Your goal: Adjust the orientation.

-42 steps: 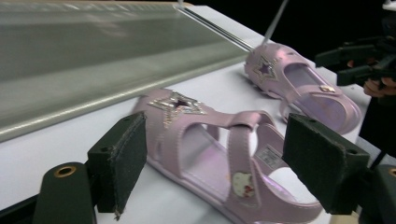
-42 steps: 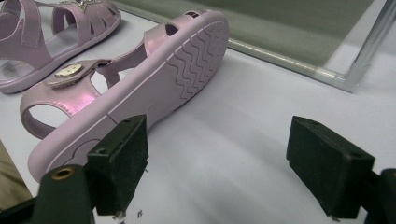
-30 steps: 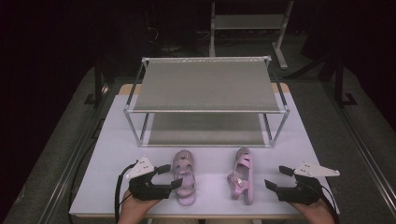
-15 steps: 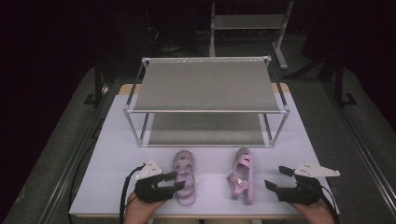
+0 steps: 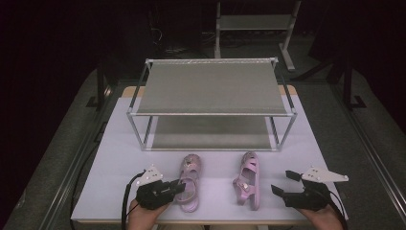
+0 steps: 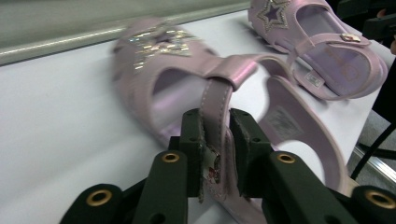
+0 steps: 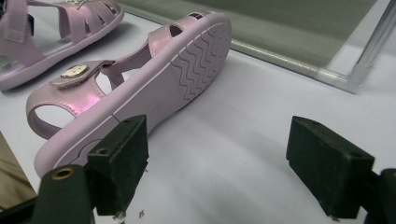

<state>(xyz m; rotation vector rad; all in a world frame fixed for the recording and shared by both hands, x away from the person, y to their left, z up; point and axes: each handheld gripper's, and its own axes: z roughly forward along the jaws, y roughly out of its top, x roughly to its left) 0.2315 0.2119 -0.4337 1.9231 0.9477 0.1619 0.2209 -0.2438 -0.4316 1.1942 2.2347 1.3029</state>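
Two pink sandals lie near the table's front edge. The left sandal point(image 5: 189, 182) point(image 6: 159, 60) rests sole down, with a glittery star on its toe. My left gripper point(image 5: 178, 188) point(image 6: 217, 126) is shut on this sandal's ankle strap, which stands pinched between the two pads. The right sandal point(image 5: 248, 179) point(image 7: 187, 70) lies tipped on its side, its ribbed sole facing my right gripper point(image 5: 282, 183) point(image 7: 224, 140). That gripper is open just to the right of it, with nothing between its jaws and its near jaw close to the heel.
A two-tier metal shoe rack point(image 5: 210, 86) with grey shelves stands behind the sandals in the middle of the white table point(image 5: 119, 153). Its lower shelf point(image 7: 280, 28) opens toward the sandals. Beyond the table's edges there is dark floor, and another rack stands far back.
My left gripper has edged slightly toward the table's front and its jaws have come together on the left sandal's strap. The right gripper and right sandal have not moved.
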